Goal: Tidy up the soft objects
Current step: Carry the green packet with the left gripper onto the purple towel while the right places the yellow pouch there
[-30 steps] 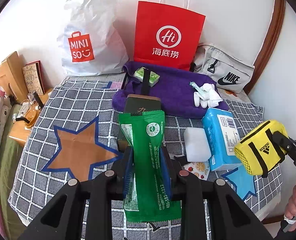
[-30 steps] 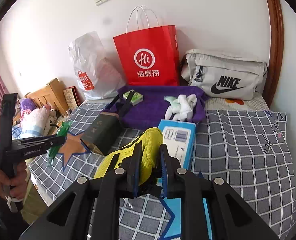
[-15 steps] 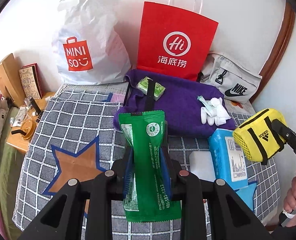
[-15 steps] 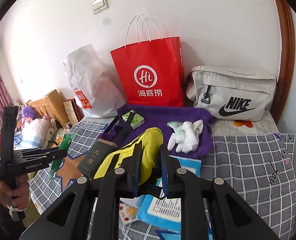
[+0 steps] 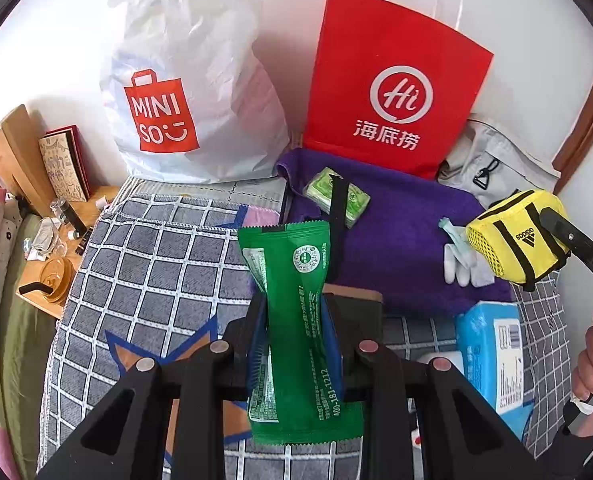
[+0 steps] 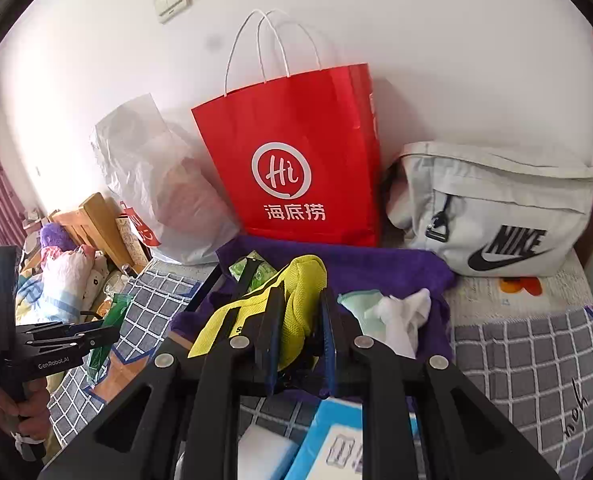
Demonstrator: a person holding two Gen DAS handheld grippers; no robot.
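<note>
Closing in on the far wall since a second ago, both loads riding along. Left gripper clamping green snack packet upright, red Haidilao paper bag looming far-right of it. Right gripper pinching yellow Adidas pouch, nearer that bag.

Left wrist view: steep down-look over bed, wall at 12 o'clock. Right wrist view: shallower, nearer the wall. Shared: red paper bag, purple towel.
</note>
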